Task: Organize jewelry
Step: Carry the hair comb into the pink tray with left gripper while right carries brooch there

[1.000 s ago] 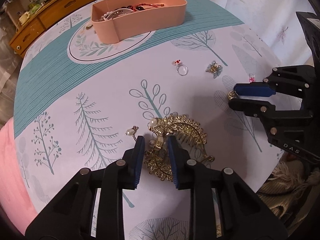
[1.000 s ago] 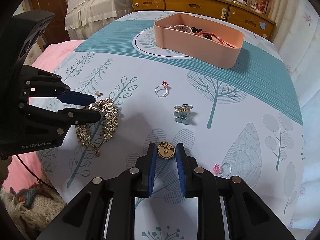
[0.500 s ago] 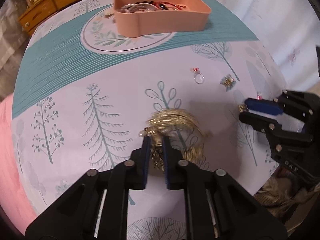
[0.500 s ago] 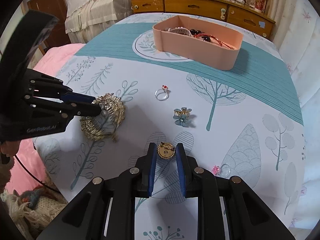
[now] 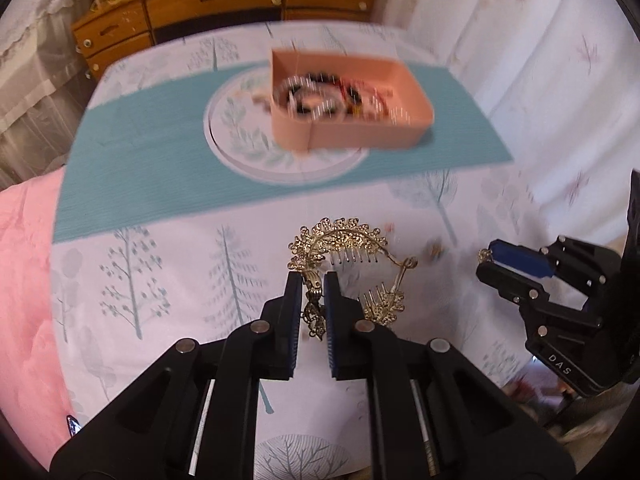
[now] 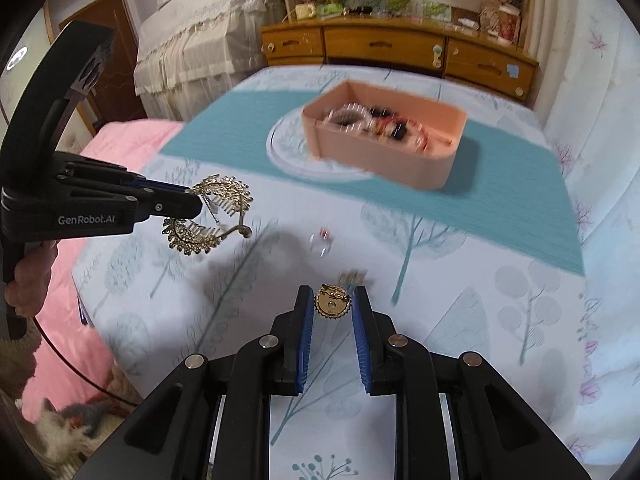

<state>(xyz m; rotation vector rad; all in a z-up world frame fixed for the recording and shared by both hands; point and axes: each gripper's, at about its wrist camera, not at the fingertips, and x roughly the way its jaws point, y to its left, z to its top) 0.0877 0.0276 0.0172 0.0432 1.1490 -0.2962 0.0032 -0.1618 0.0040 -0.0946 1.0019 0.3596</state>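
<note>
Squinting at the pink box [image 5: 352, 136] doesn't help much, both views smear it, so the stuff inside is just a blur of dark beads, red bits and something silvery. It sits on a round leaf print in the teal band of the tablecloth [image 6: 500, 300]. A ring [image 6: 322, 240] with a red bit and a small trinket [image 6: 354, 277] further along the cloth are too smeared to read properly.

The left claw [image 5: 313, 292] has its blue pads pinched on one end of the gold hair comb [image 5: 352, 256]. From the right camera, that comb [image 6: 212, 216] hangs off the cloth in mid-air, teeth showing, with its shadow on the cloth below. The person's hand [image 6: 26, 286] on the left handle is mostly cut off at the frame edge.

The right claw [image 6: 331, 306] is squeezed on a round gold brooch [image 6: 332, 305], back side and pin facing the camera, held level above the cloth and pointing toward the box.
</note>
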